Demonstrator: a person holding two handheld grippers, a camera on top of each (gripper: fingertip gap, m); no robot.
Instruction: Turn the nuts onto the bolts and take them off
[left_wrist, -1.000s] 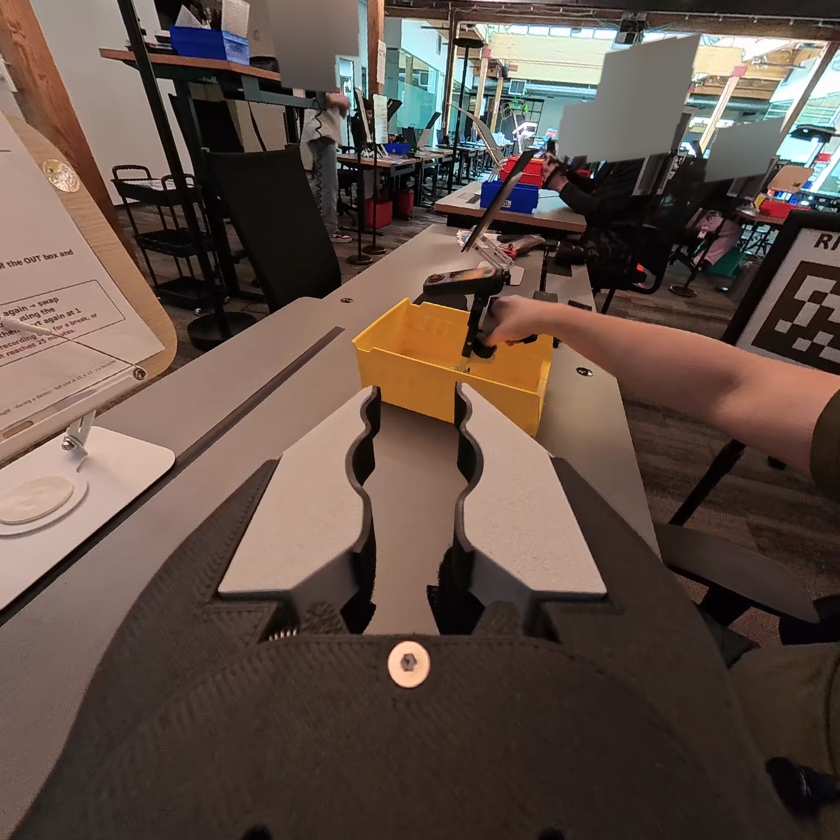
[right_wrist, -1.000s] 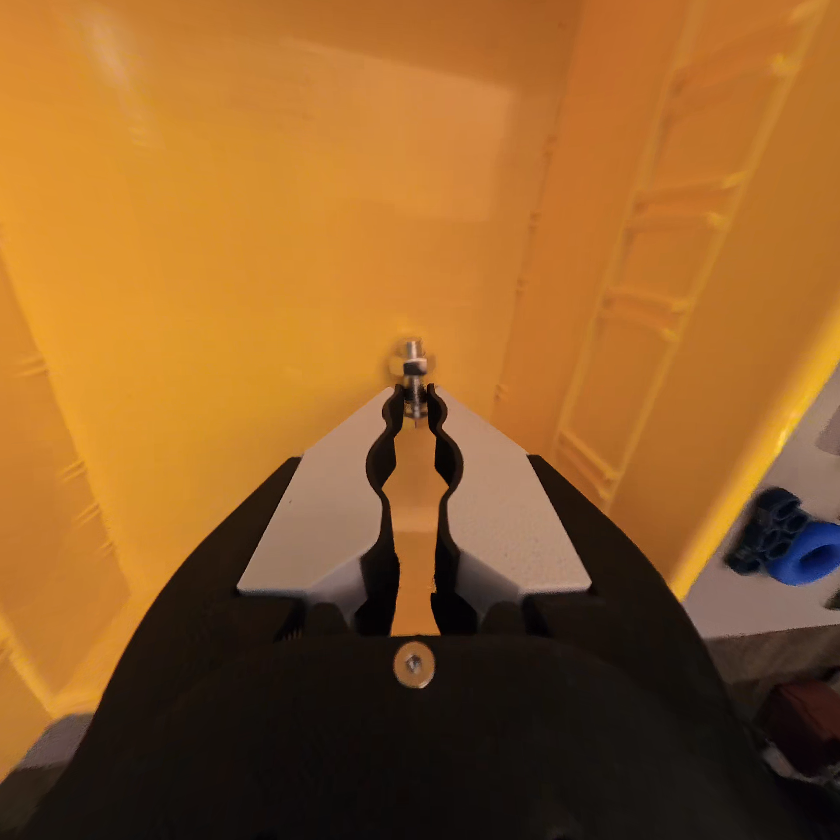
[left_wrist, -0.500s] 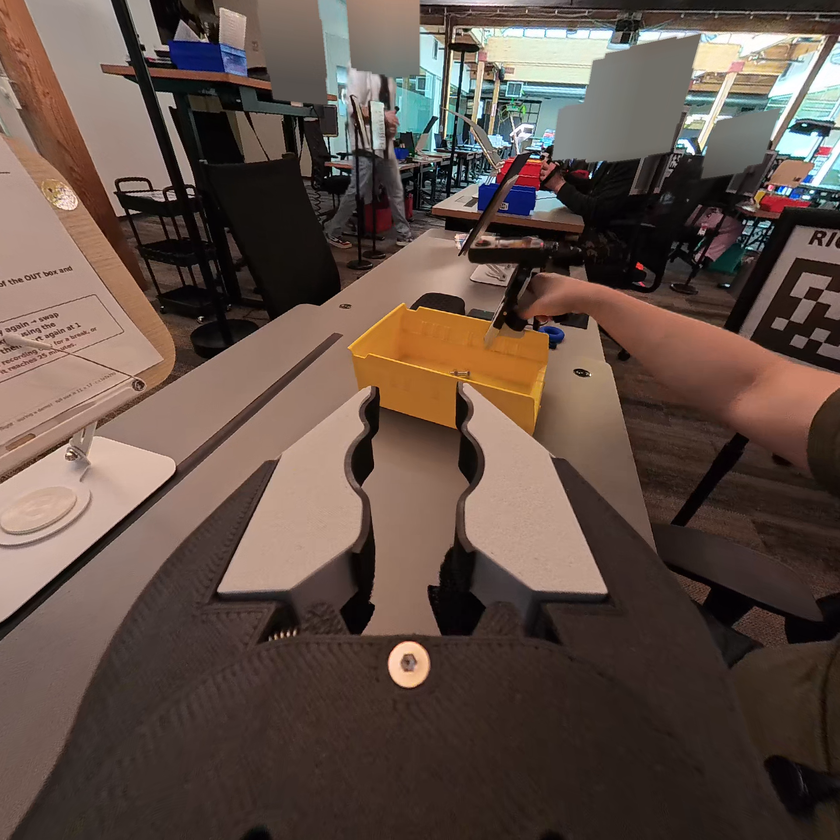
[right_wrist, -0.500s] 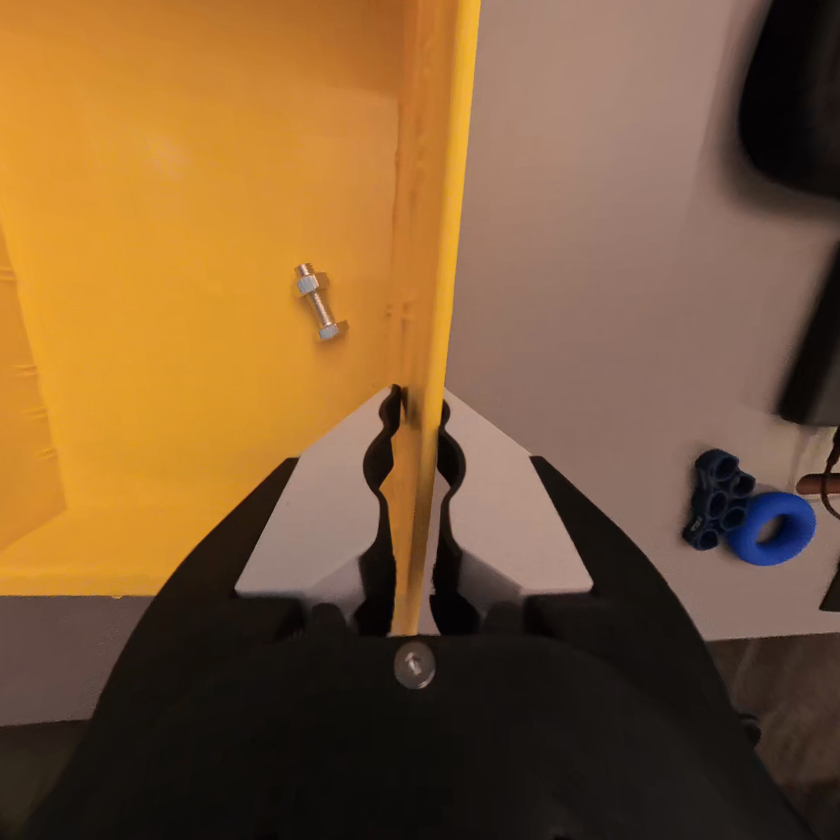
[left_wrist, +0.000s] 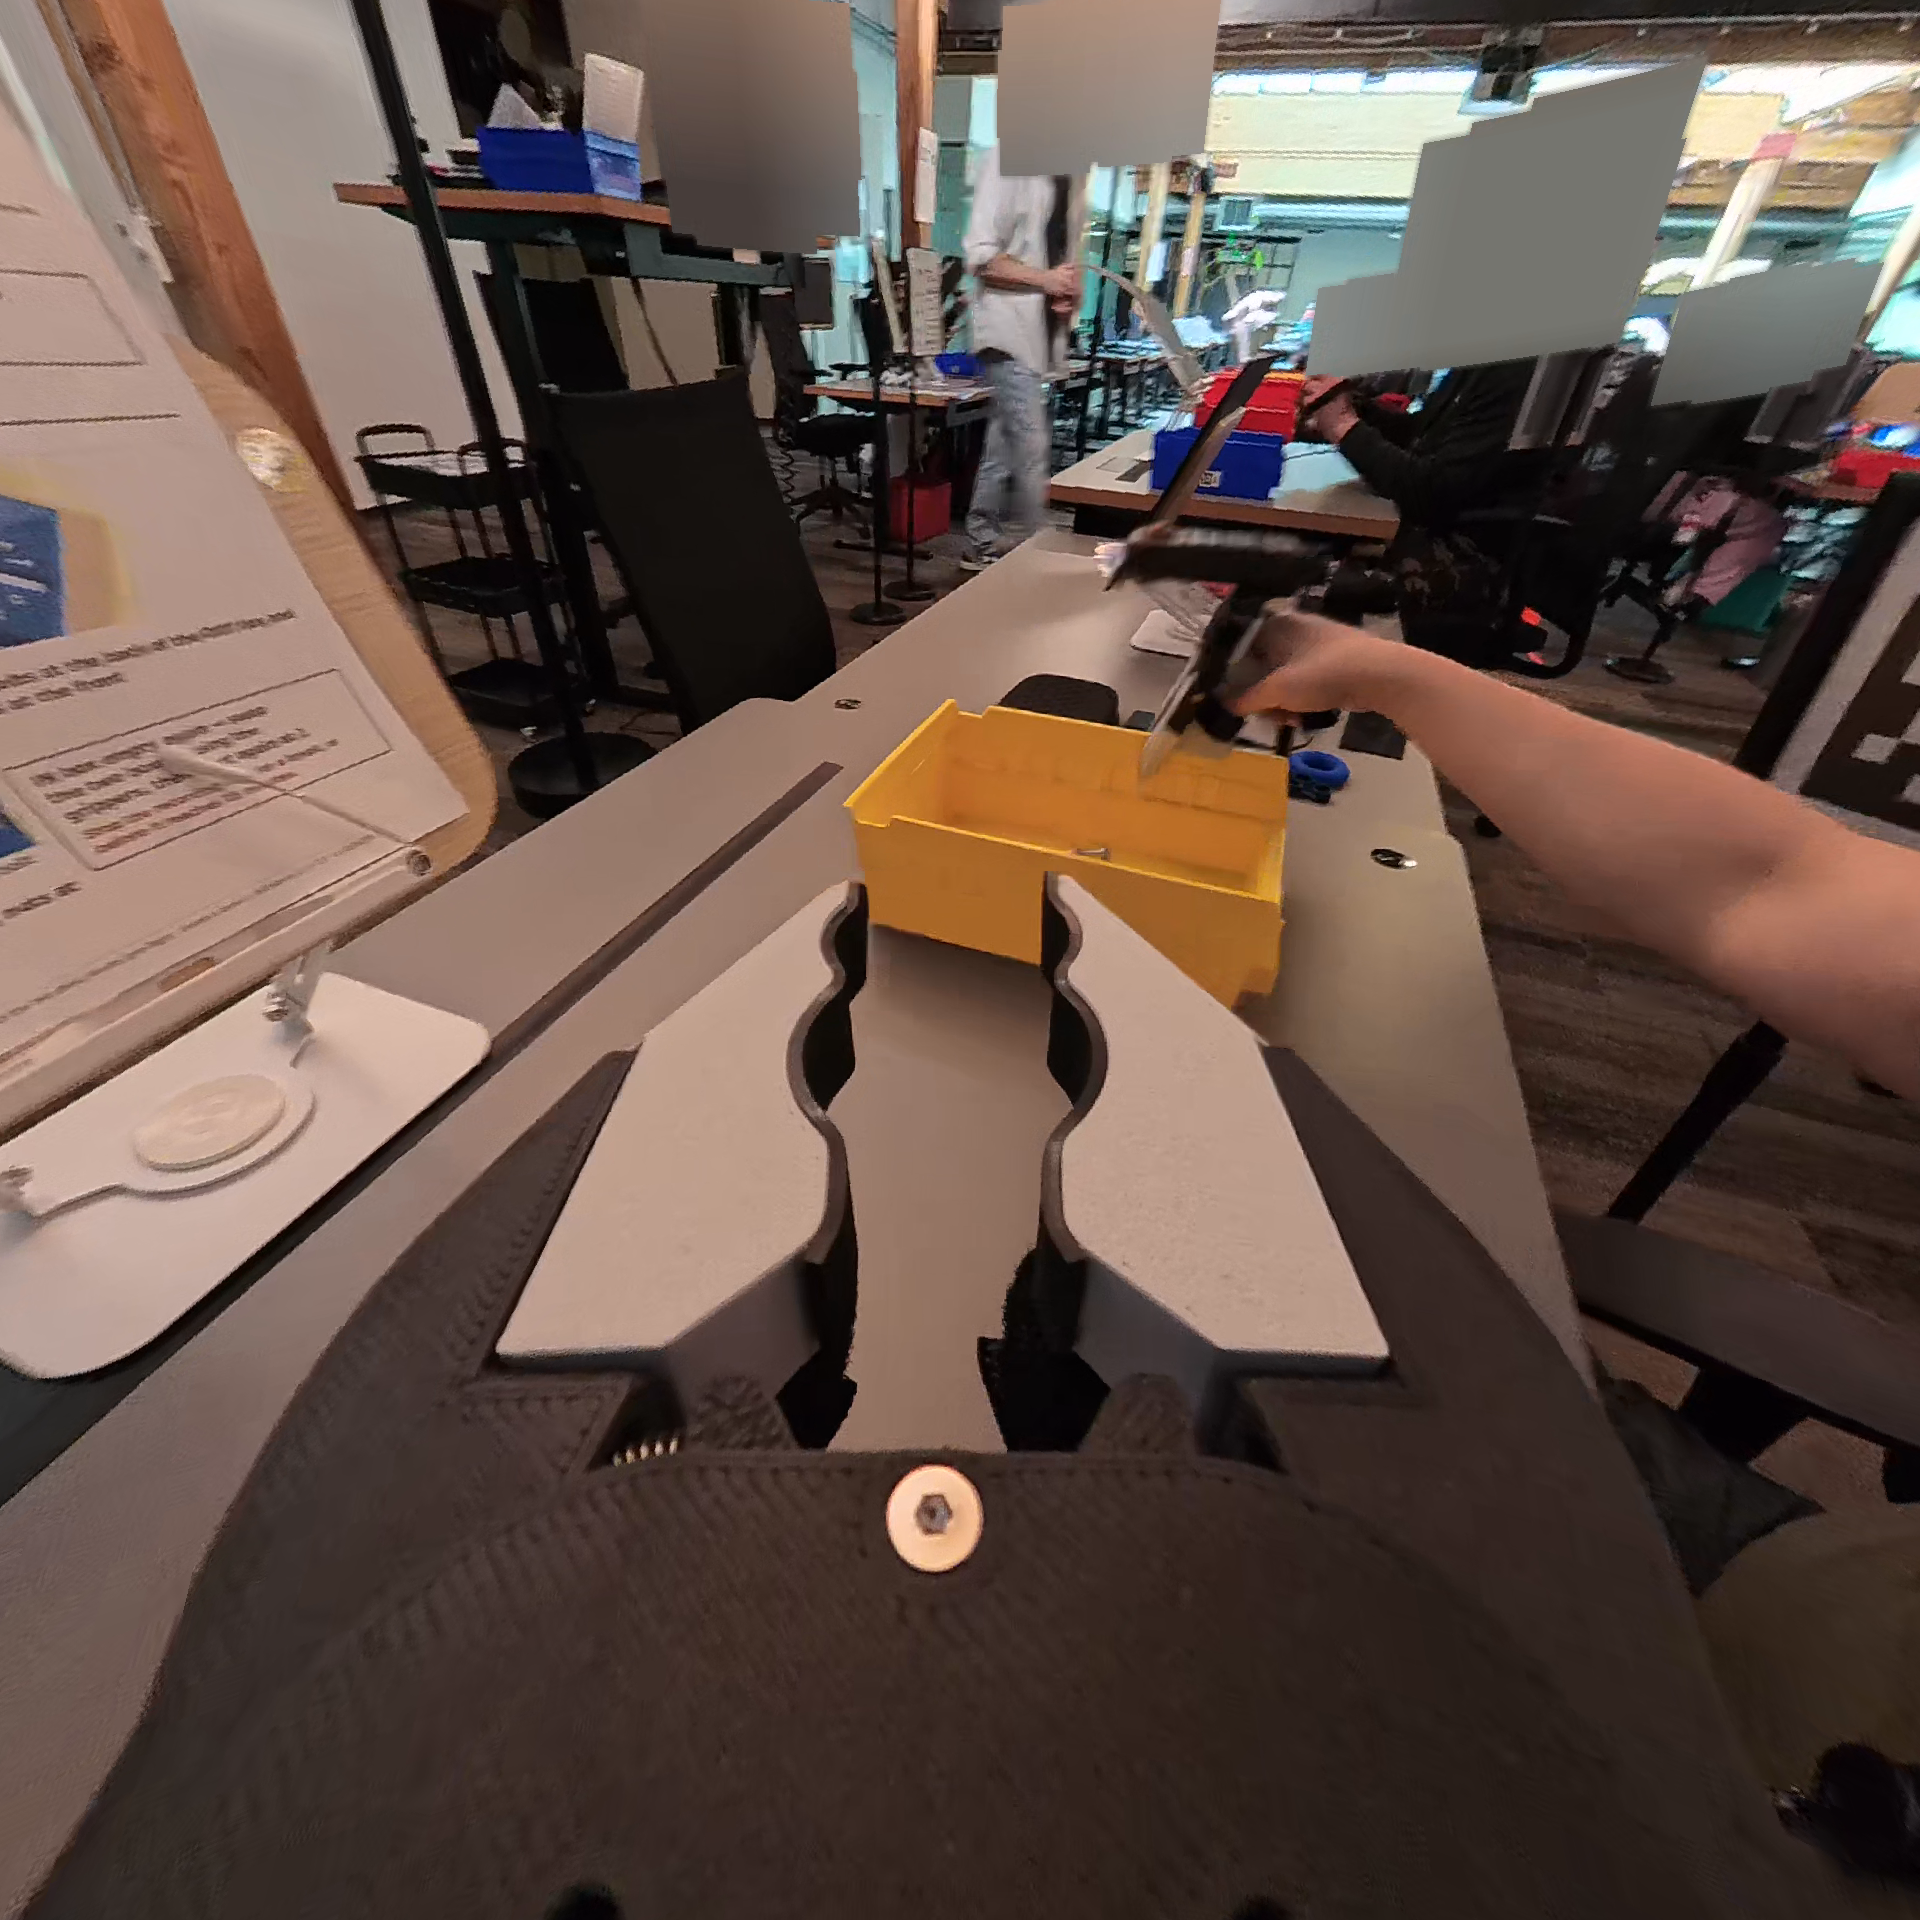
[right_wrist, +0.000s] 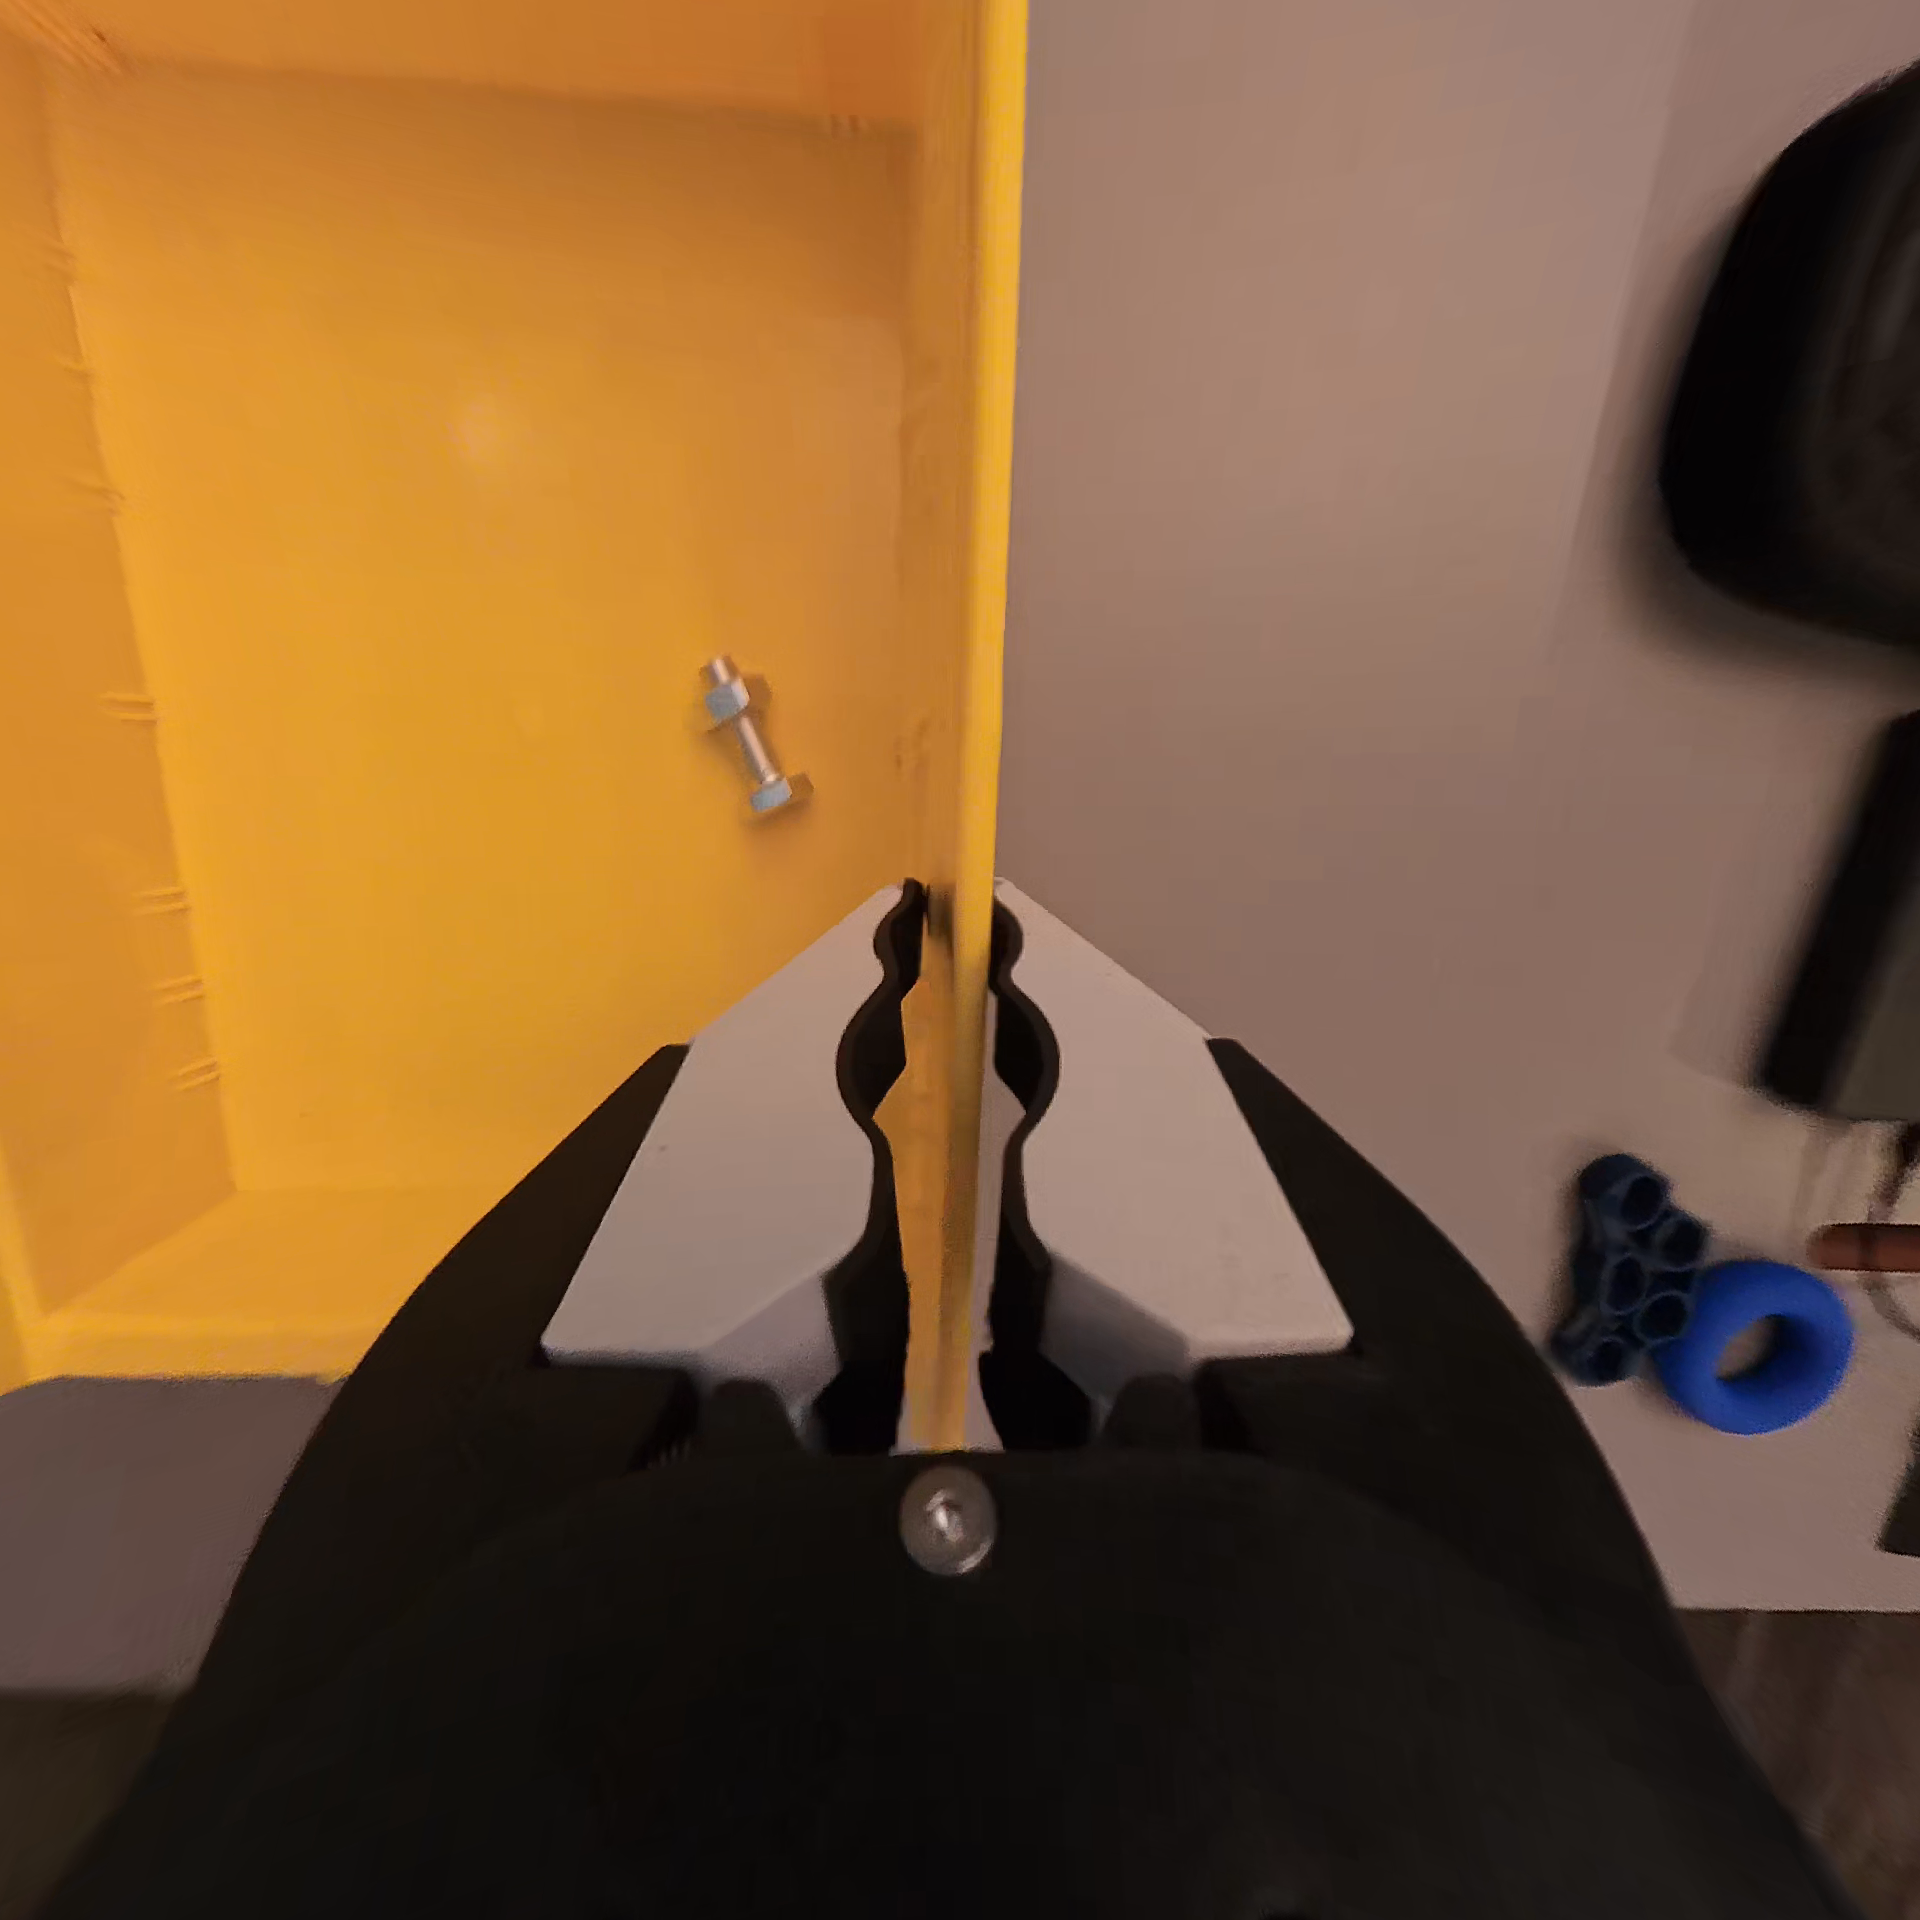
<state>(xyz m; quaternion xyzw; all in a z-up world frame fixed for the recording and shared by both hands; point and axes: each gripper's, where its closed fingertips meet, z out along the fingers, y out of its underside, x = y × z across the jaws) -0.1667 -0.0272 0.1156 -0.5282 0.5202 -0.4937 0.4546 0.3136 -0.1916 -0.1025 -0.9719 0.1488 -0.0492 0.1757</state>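
Observation:
A silver bolt with a nut threaded on it (right_wrist: 753, 748) lies loose on the floor of the yellow bin (right_wrist: 987, 416), close to the bin's right wall. It shows as a small glint in the left wrist view (left_wrist: 1091, 852). My right gripper (right_wrist: 954, 894) hovers over that wall, jaws a narrow gap apart and holding nothing. In the left wrist view it (left_wrist: 1153, 764) hangs over the far side of the bin (left_wrist: 1195, 925). My left gripper (left_wrist: 951, 904) is open and empty, low over the grey table in front of the bin.
A blue ring (right_wrist: 1756, 1361) and a dark blue part (right_wrist: 1621, 1288) lie on the table right of the bin, with black objects (right_wrist: 1818, 416) beyond. A paper sign on a white stand (left_wrist: 208, 727) is at the left. People and desks are in the background. The grippers' ends are close to 55 cm from one another.
My right gripper has let go of the bolt with its nut, risen out of the bin and shifted over the bin's right wall. The bolt now lies on the bin floor. The left gripper barely moved.

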